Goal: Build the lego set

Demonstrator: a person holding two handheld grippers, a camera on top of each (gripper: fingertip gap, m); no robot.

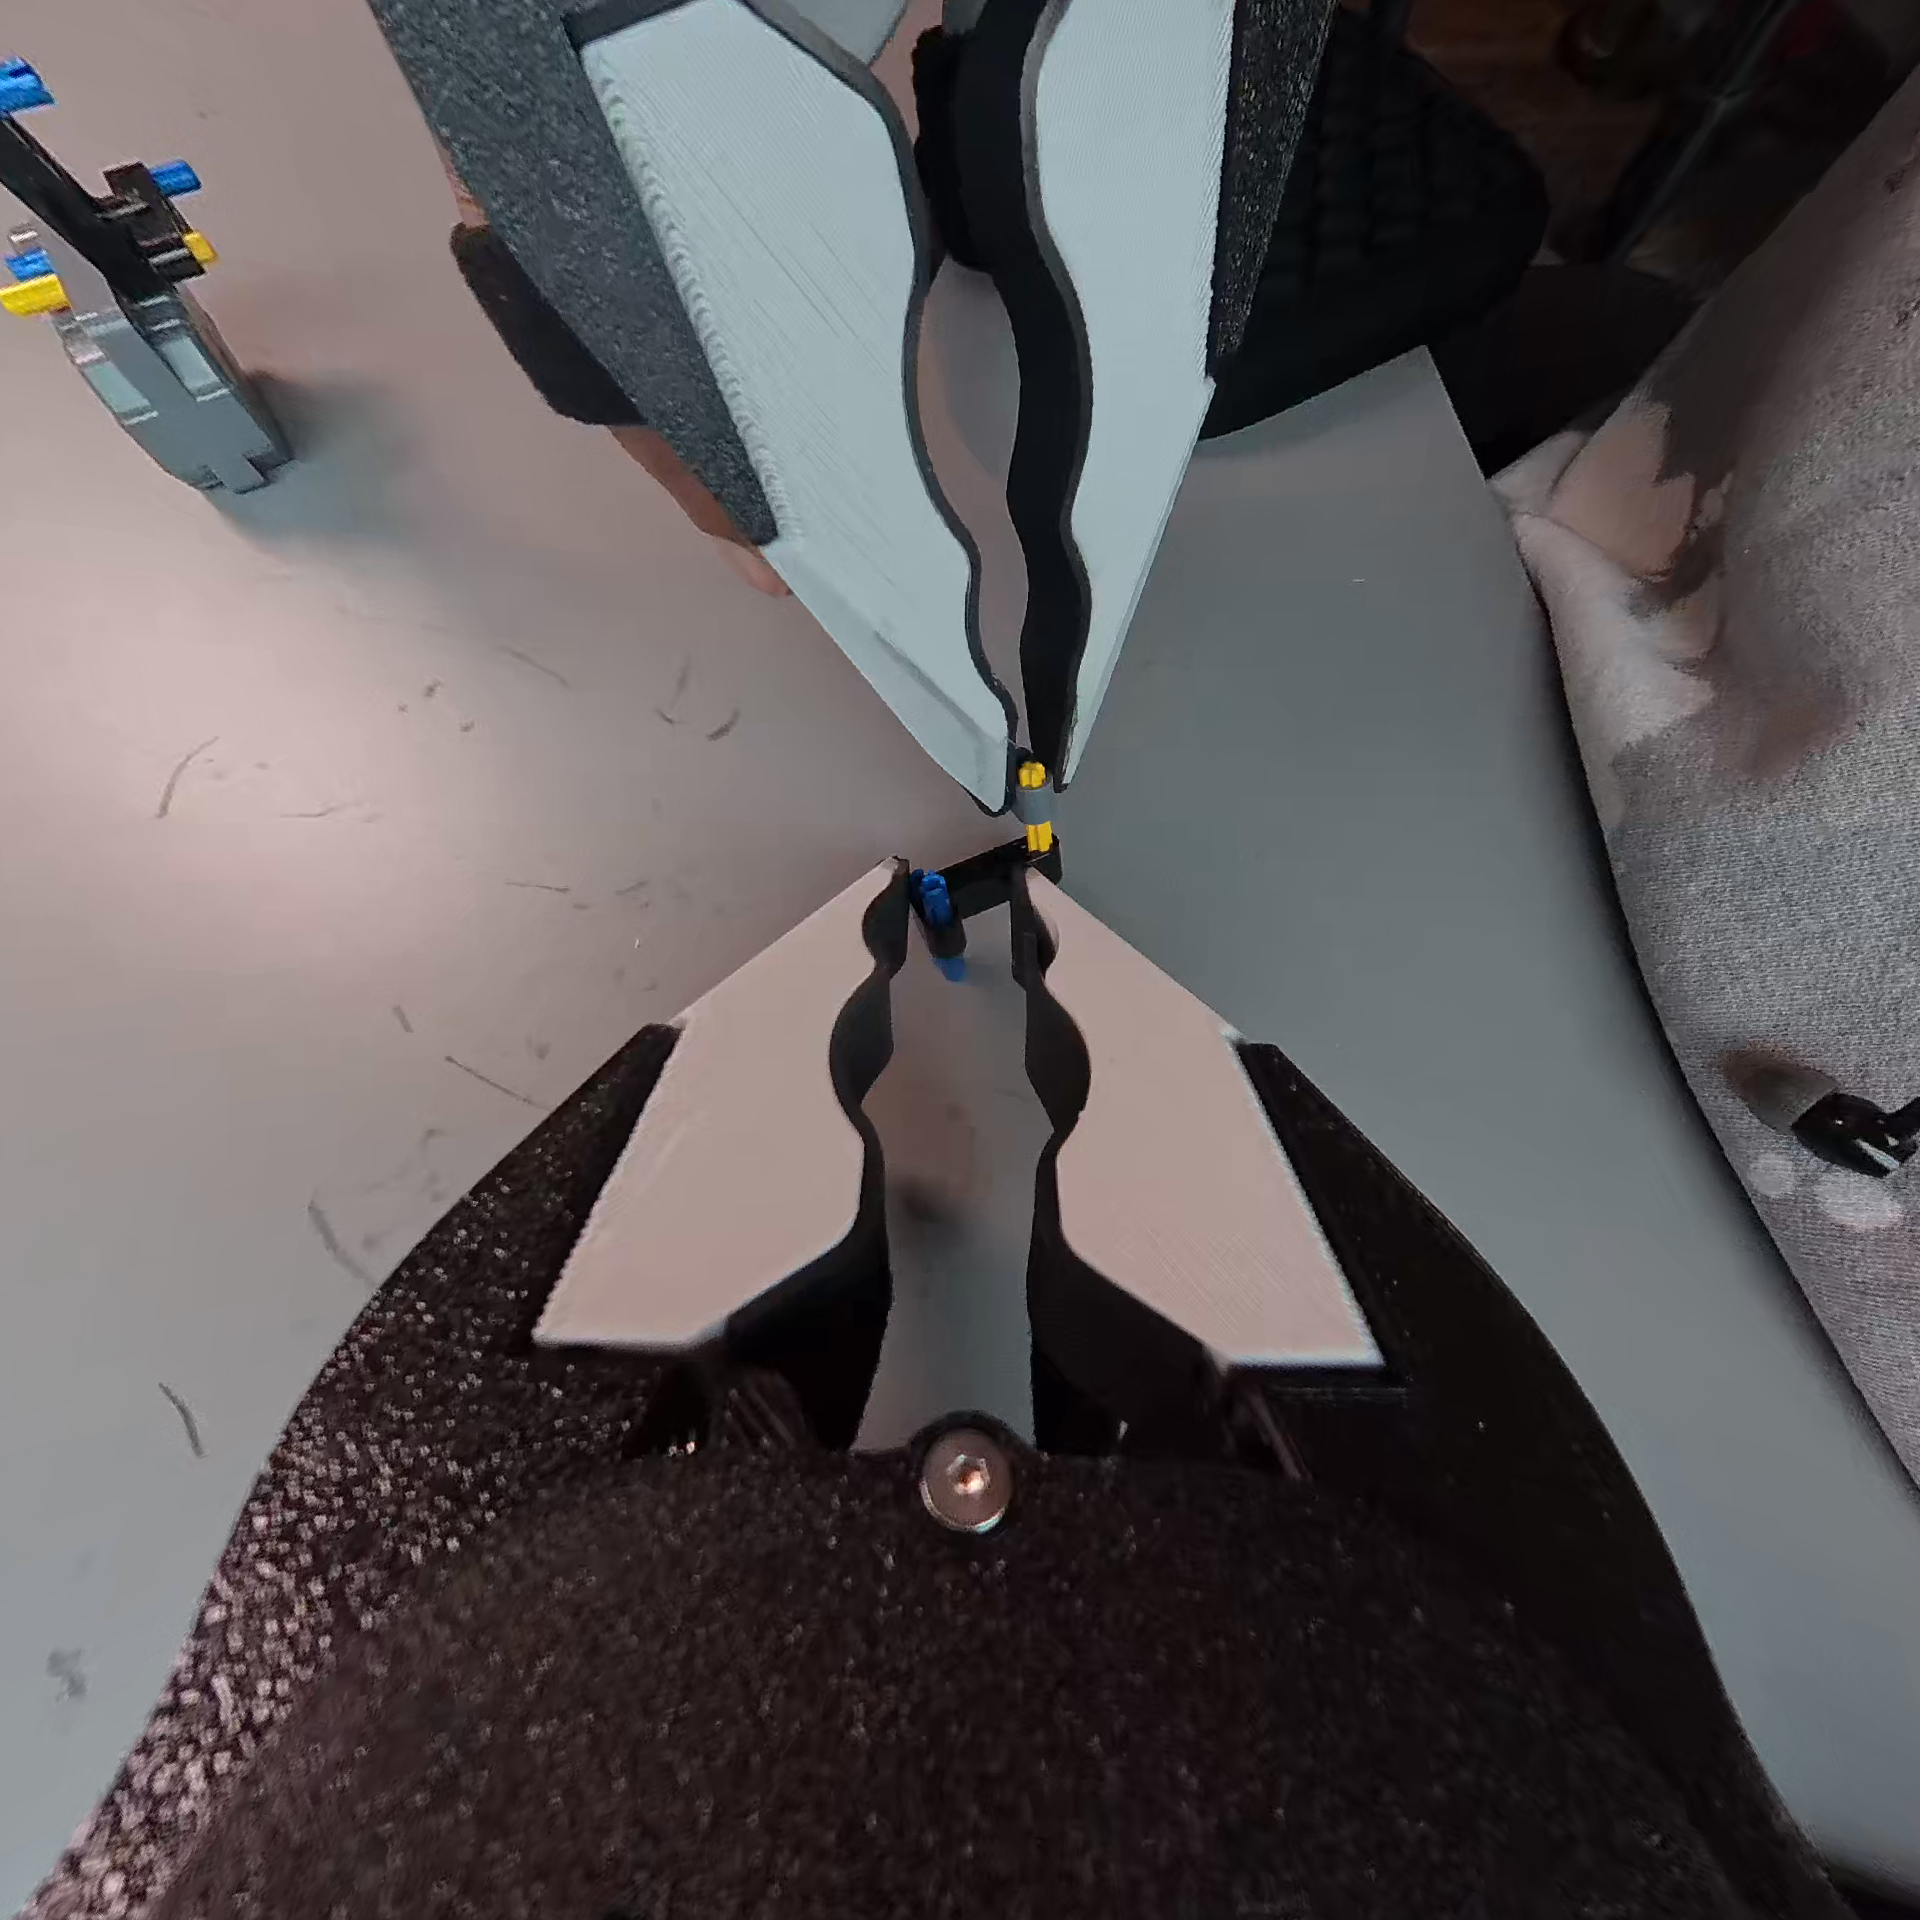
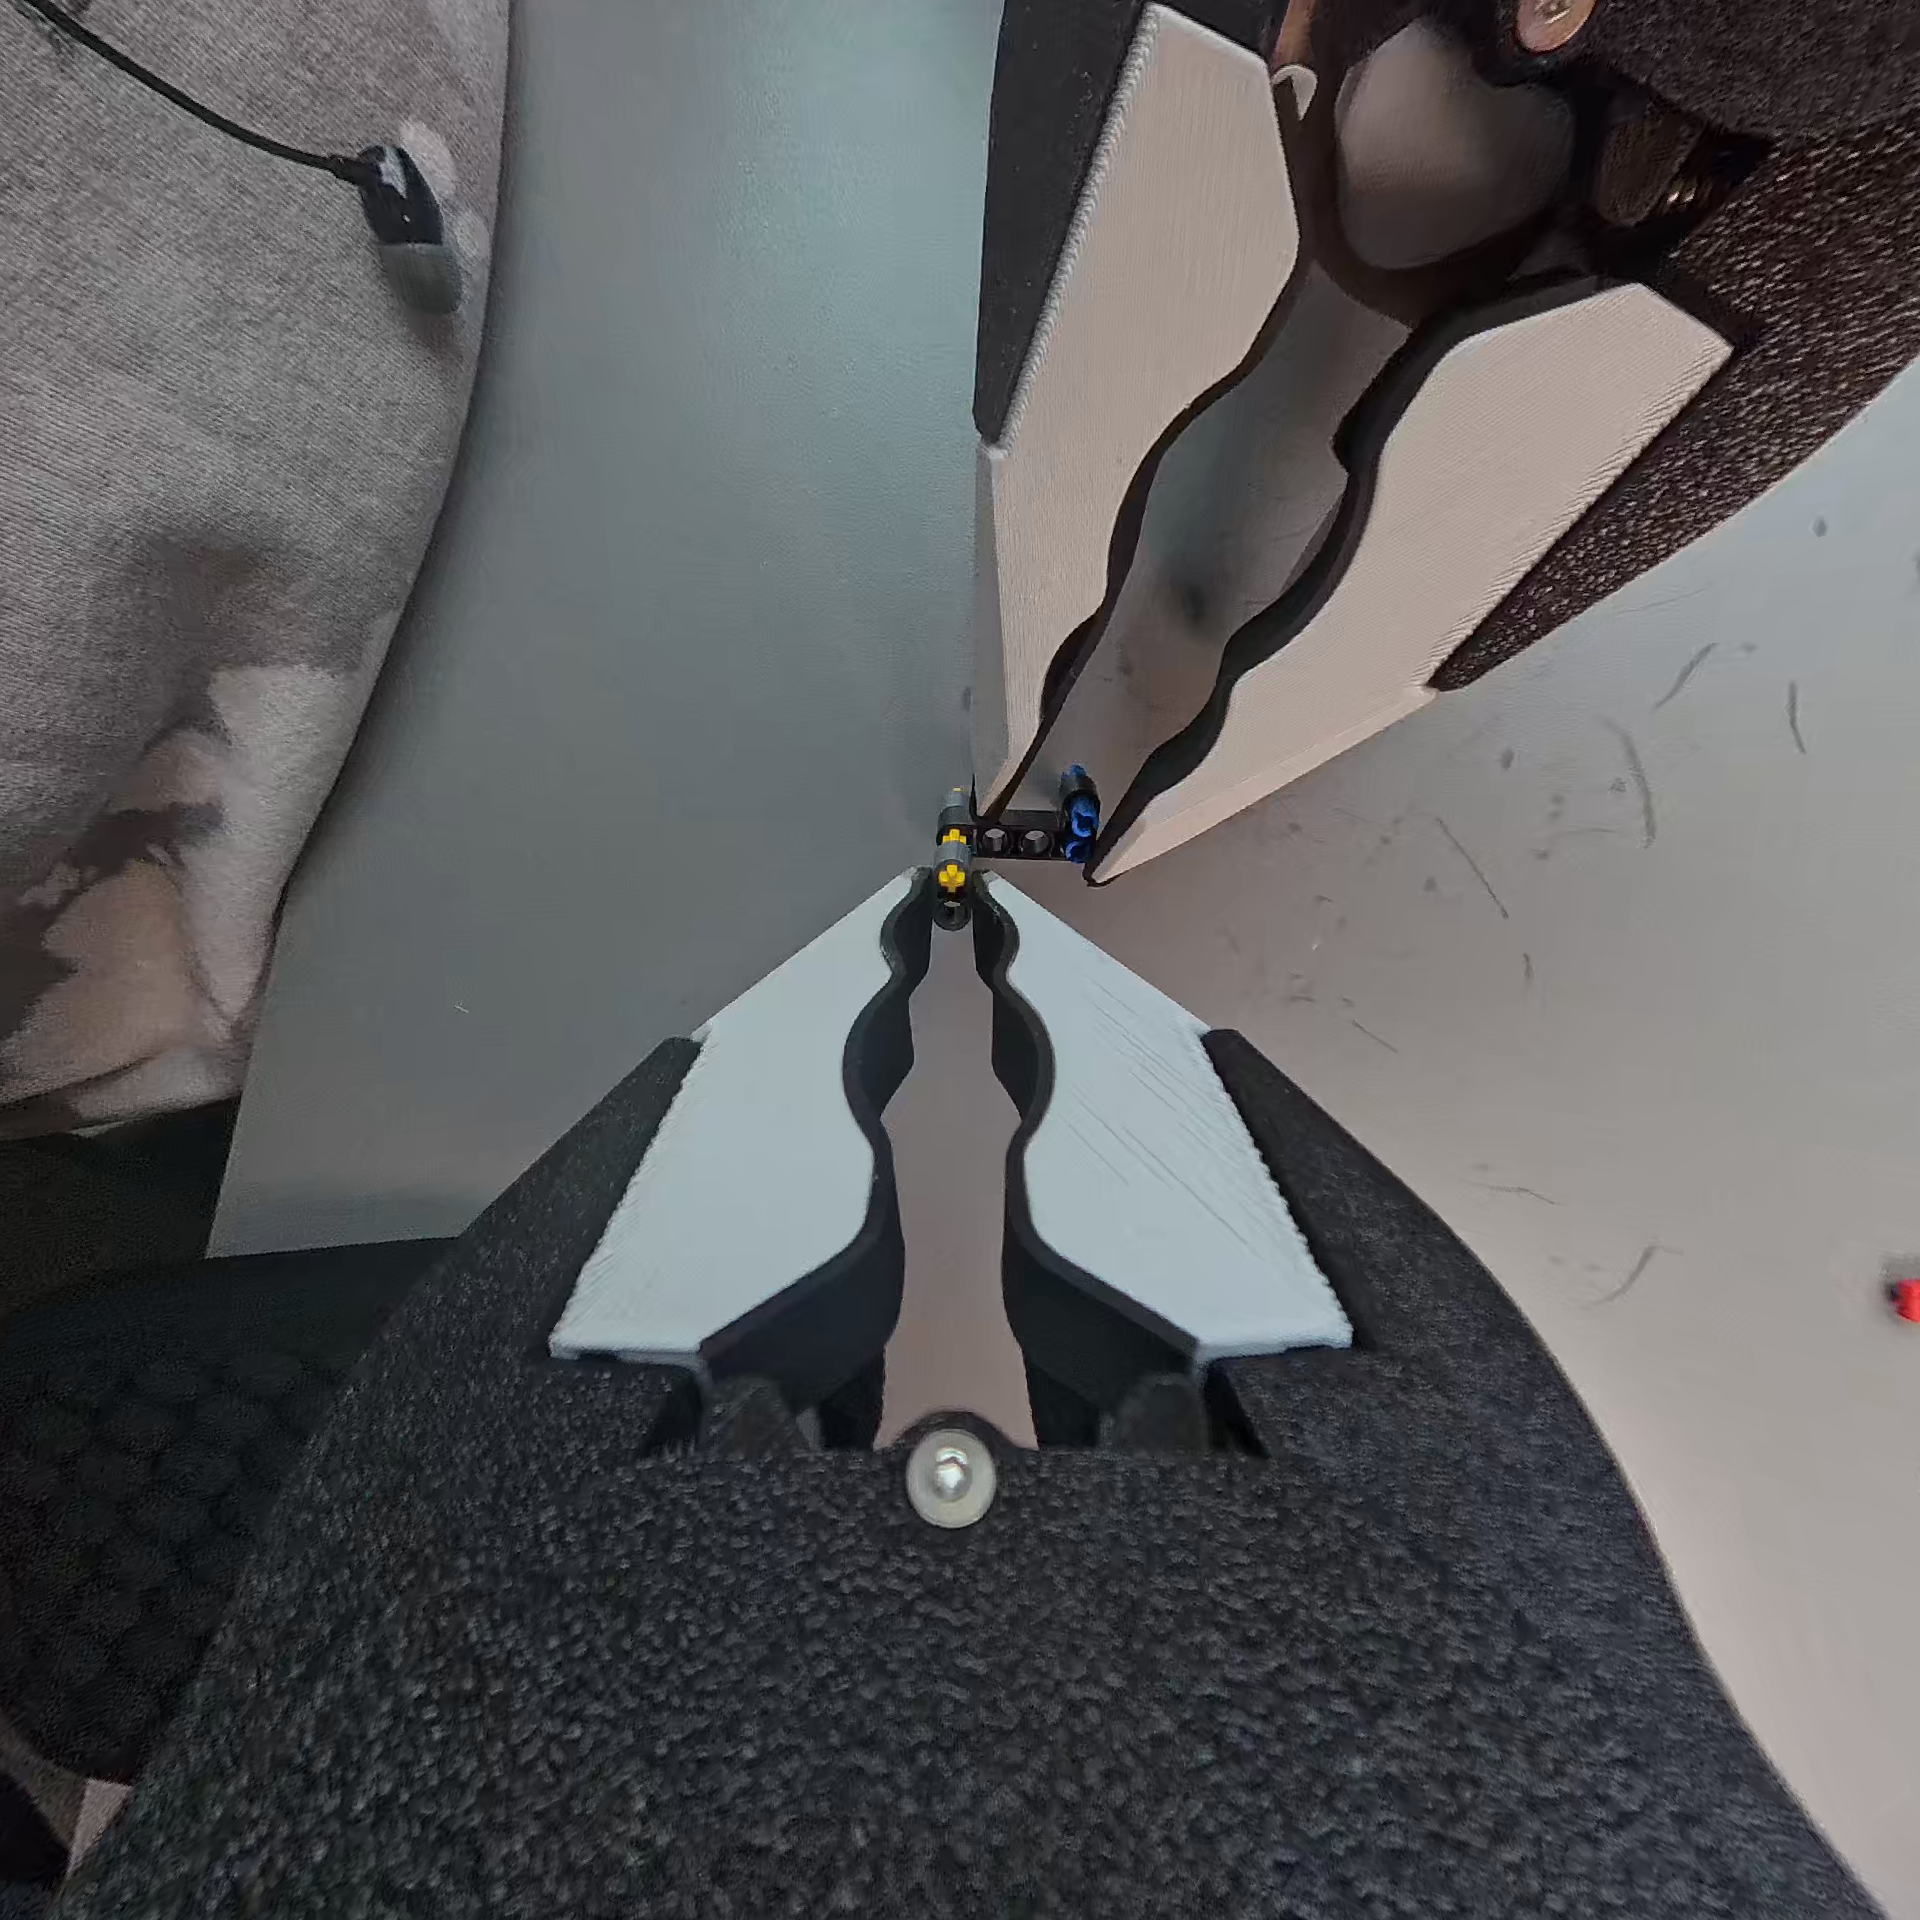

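A grey tabletop point(image 1: 1299, 727), scuffed with dark marks, fills both views; no brand, label or legible writing is seen on anything.

Left wrist view, left to right: a partly built lego assembly point(image 1: 135, 312) — grey base, black beams, blue and yellow pins — stands far left on the table, well apart from the grippers. At centre, the left gripper point(image 1: 961, 883) is closed narrowly on a short black beam point(image 1: 997, 873), held across its tips; a blue pin point(image 1: 932, 899) sits at the beam's left end, just inside the left fingertip. From above, the right gripper point(image 1: 1032, 795) reaches down, its tips pinched on a small grey connector with a yellow axle point(image 1: 1033, 805). The axle's lower end meets the right end of the black beam. At far right, grey fabric point(image 1: 1766, 727) lies off the table edge, with a small black clip-like item point(image 1: 1860, 1132) on it.

Right wrist view, left to right: the grey fabric point(image 2: 208, 520) with a black cable and clip point(image 2: 400, 208) is seen at left. At centre, the right gripper point(image 2: 951, 888) is shown nearly closed on the connector with yellow axle point(image 2: 952, 878), directly at its tips. The black beam point(image 2: 1013, 840), holes visible, is touching the connector just beyond, with the blue pin point(image 2: 1078, 805) at its far end, clamped by the left gripper point(image 2: 1039, 831) entering from upper right. A small red piece point(image 2: 1903, 1299) lies at the far right edge.
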